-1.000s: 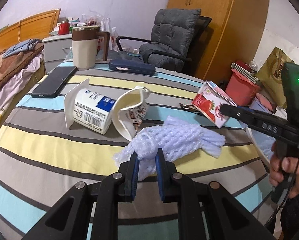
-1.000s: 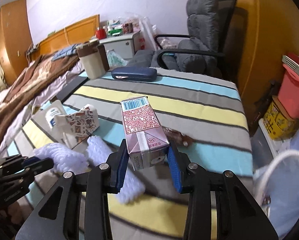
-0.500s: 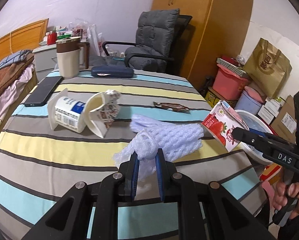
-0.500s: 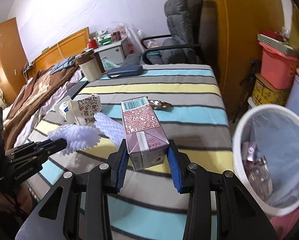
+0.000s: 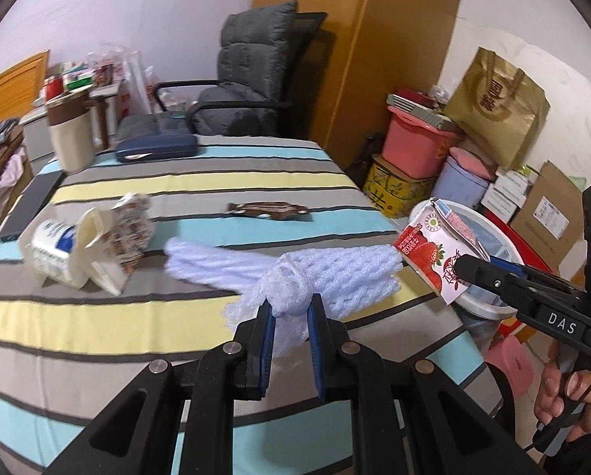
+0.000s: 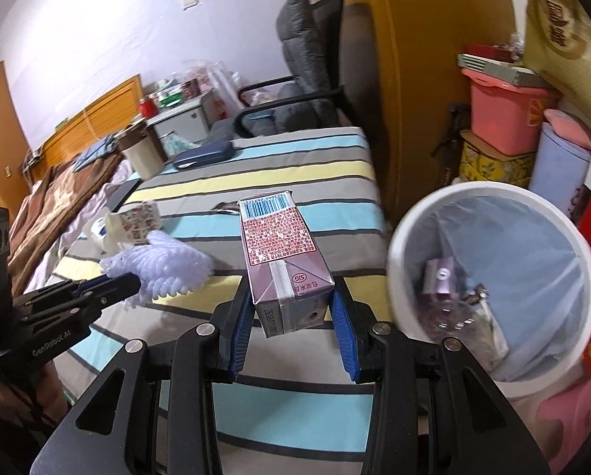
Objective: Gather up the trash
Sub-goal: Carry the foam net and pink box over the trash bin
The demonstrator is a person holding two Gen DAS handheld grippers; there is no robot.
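Right wrist view: right gripper [image 6: 291, 316] clamped on glossy rectangular milk carton [image 6: 283, 253], held above striped cloth table [image 6: 295, 170], beside round white bin [image 6: 493, 289] lined with blue film. Left gripper [image 5: 289, 316] pinching knotted white foam netting [image 5: 331, 277], soft, honeycombed.

Bin mouth: white trash bin [image 6: 493, 289] wide open on top, some trash low inside, lots of room above.
Way to bin: open air past the striped table [image 5: 145, 312] edge.
Behind bin: pink box [image 6: 505, 118], blue tub [image 6: 556, 170] and gold bag [image 6: 564, 39] packed close.
Table middle: crushed cups [image 5: 89, 245] and brown wrapper [image 5: 268, 210] lying there, bare cloth between them.
Table far end: mug [image 5: 72, 134], dark case [image 5: 157, 148], chair [image 5: 240, 91] right behind.
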